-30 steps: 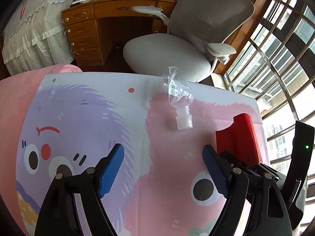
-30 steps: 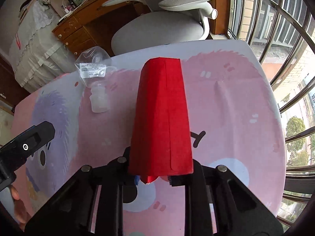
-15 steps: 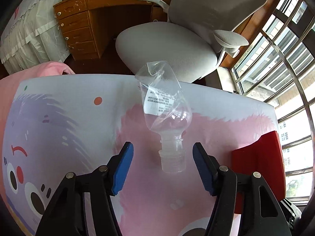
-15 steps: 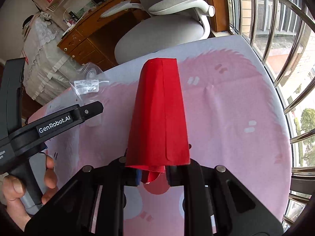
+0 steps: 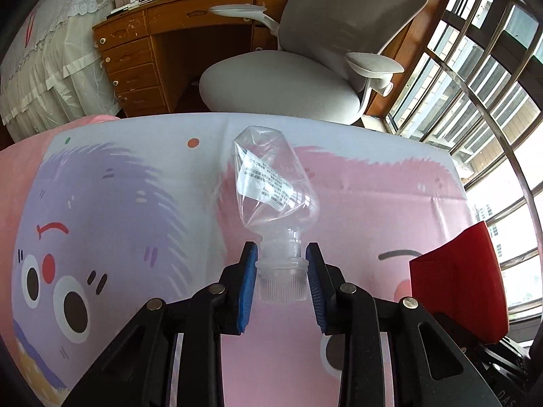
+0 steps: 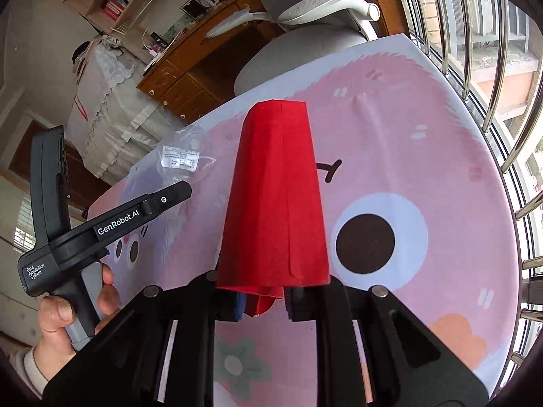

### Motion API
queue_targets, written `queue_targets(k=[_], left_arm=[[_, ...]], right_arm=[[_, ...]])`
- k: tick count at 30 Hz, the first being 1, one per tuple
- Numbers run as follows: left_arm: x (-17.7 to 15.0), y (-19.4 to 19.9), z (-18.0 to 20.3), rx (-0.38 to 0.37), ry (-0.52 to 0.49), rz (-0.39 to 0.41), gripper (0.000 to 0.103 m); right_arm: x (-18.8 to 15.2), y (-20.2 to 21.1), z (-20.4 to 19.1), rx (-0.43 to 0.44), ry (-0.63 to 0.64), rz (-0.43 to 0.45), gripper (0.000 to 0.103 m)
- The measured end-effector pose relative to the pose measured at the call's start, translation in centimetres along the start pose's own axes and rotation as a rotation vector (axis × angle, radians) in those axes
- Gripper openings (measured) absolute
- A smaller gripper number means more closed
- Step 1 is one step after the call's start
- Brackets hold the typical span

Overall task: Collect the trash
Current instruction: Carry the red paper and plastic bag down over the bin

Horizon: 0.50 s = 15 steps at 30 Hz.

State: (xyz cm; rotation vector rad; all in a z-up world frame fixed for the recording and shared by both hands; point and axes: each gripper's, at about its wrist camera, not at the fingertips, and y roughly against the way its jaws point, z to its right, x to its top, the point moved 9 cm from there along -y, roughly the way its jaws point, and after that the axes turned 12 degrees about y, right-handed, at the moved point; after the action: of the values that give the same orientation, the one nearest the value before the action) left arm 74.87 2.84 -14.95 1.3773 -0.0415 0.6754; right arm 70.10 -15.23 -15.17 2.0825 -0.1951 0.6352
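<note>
Left gripper [image 5: 281, 279] clamps the cap of the crushed clear bottle [image 5: 271, 186], raised over the cartoon cloth [image 5: 135, 203]. Right gripper [image 6: 263, 300] pinches the red cup [image 6: 275, 200].

Daylight, bright, entering through the barred window [image 5: 475, 78] on the right side of both views. Panes at the lower right of the left wrist view blown out to white. Tablecloth [image 5: 135, 203] evenly lit; shadows soft and faint. Small highlights on the clear plastic bottle [image 5: 275, 190]. Strong fisheye bending: window bars [image 6: 502, 68] curve, desk [image 5: 163, 44] leans. Black vignette at every corner. Focus sharp at centre, slightly softer toward the rims. No motion blur evident.
</note>
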Motion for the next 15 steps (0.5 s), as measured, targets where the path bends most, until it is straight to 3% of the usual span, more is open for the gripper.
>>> queue_targets(k=[6, 15], left_arm=[[-5.7, 7.5, -2.4, -0.060, -0.029, 0.010, 0.029], [-19.2, 21.5, -10.5, -0.145, -0.100, 0.006, 0.029]], right_arm=[[-6.7, 4.7, -5.5, 0.001, 0.056, 0.008, 0.014], [-21.0, 12.4, -16.7, -0.012, 0.053, 0.031, 0.014]])
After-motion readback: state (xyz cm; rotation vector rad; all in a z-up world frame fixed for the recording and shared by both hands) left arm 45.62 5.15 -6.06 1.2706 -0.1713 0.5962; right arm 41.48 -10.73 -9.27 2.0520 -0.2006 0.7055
